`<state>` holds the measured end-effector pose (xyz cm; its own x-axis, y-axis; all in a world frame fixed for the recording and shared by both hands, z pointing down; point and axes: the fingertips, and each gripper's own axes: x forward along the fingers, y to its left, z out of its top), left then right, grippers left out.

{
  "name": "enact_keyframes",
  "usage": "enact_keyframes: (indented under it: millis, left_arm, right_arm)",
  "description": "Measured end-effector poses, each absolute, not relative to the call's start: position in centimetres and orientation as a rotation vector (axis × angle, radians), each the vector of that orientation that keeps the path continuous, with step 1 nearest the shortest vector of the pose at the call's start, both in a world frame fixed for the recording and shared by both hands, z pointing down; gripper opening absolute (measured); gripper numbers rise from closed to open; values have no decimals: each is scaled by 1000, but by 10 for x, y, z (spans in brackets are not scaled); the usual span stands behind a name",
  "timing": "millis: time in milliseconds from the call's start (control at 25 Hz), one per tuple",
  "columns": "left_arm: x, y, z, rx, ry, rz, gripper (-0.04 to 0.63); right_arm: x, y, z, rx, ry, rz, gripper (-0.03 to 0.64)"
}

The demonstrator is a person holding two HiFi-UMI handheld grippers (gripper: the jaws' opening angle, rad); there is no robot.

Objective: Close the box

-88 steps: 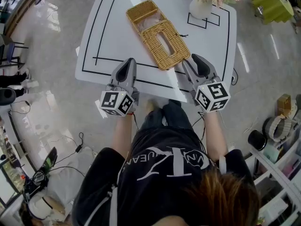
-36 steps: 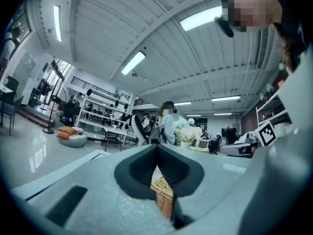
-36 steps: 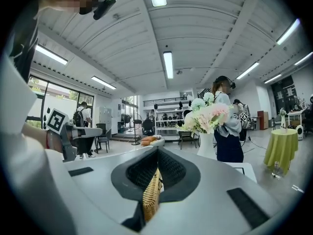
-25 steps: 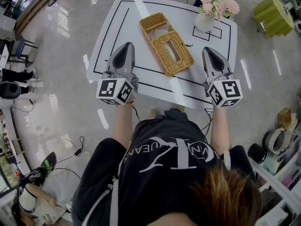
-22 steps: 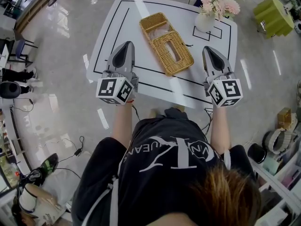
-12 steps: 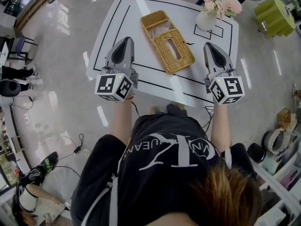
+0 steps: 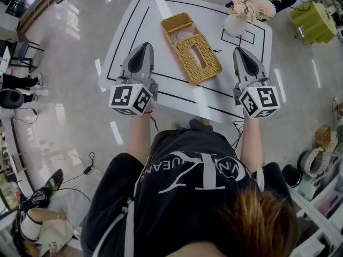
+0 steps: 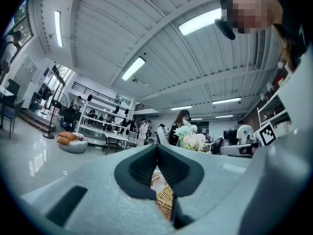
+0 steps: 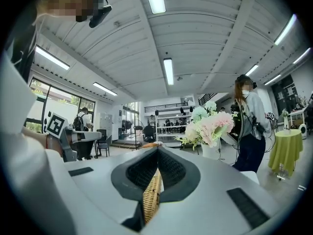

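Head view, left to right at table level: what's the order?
left gripper → wicker box → right gripper → green-draped table. Flower vase left out: it overlaps the right gripper's span.

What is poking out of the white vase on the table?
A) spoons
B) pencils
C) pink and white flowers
C: pink and white flowers stand in the white vase at the far right corner of the table.
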<state>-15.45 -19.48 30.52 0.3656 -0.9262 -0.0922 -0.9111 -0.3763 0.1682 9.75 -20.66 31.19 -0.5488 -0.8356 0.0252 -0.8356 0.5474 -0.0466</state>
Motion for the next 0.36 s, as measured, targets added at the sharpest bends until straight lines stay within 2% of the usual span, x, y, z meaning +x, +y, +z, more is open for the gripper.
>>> enact_keyframes:
  millis: [360]
  left_arm:
    - [-154, -194, 305, 2543, -1686, -248, 11]
  right_arm:
    - [95, -210, 311, -1481, 2758, -98, -2]
